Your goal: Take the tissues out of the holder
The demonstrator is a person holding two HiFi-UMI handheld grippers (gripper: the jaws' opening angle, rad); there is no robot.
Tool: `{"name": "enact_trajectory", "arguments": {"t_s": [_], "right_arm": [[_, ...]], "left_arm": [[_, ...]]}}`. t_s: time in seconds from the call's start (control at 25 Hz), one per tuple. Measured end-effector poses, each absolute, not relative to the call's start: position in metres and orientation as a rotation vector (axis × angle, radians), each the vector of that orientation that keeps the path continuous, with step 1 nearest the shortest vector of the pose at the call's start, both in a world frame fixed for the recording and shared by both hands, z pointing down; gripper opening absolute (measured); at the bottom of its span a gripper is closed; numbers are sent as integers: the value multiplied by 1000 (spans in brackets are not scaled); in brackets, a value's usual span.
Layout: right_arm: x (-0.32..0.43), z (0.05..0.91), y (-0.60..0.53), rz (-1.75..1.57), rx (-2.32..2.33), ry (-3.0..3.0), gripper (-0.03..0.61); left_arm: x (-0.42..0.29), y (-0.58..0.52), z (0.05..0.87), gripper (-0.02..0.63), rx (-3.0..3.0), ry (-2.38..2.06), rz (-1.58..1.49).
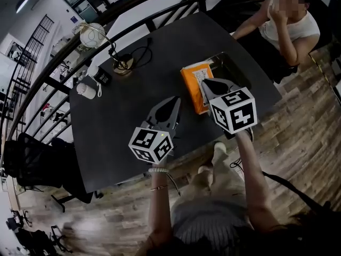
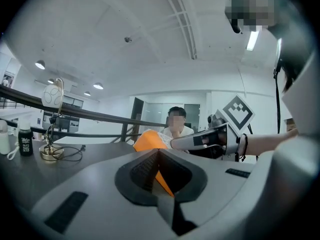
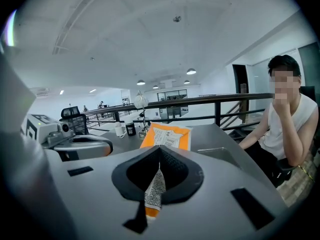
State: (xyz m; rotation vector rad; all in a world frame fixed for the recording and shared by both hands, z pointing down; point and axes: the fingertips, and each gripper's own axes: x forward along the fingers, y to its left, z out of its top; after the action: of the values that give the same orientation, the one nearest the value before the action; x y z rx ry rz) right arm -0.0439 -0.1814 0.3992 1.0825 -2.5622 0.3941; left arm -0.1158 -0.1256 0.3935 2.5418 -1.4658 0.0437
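Note:
An orange tissue pack (image 1: 193, 82) with a white printed label lies on the dark table (image 1: 122, 116), just left of a clear tray-like holder (image 1: 230, 68). My right gripper (image 1: 205, 84) is over the pack's near end, shut on the pack's printed edge. In the right gripper view (image 3: 159, 156) that flap (image 3: 155, 186) hangs between the jaws, with the pack (image 3: 167, 135) and holder (image 3: 220, 156) beyond. My left gripper (image 1: 173, 102) is shut and empty, just left of the pack and apart from it. In its own view (image 2: 159, 151) the pack (image 2: 149, 139) shows behind the tips.
A desk lamp with a brass base (image 1: 123, 65) and white globe (image 1: 91, 34), its cable, a black bottle (image 1: 102, 76) and a white cup (image 1: 88, 89) stand at the table's far left. A person (image 1: 287, 20) sits at the far right corner. A railing runs behind.

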Motion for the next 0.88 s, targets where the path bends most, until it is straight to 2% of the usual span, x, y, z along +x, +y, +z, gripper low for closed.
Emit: {"name": "enact_trajectory", "arguments": {"t_s": [0.48,0.88], "right_arm": [[-66,414,-160,391,1049,-2555,12],[-79,460,-170,418,1002,-2499,12]], "left_arm": [[-133,-110,391,8,2486,-1538,3],[-127,-116,425,8,2416,-1529,43]]}}
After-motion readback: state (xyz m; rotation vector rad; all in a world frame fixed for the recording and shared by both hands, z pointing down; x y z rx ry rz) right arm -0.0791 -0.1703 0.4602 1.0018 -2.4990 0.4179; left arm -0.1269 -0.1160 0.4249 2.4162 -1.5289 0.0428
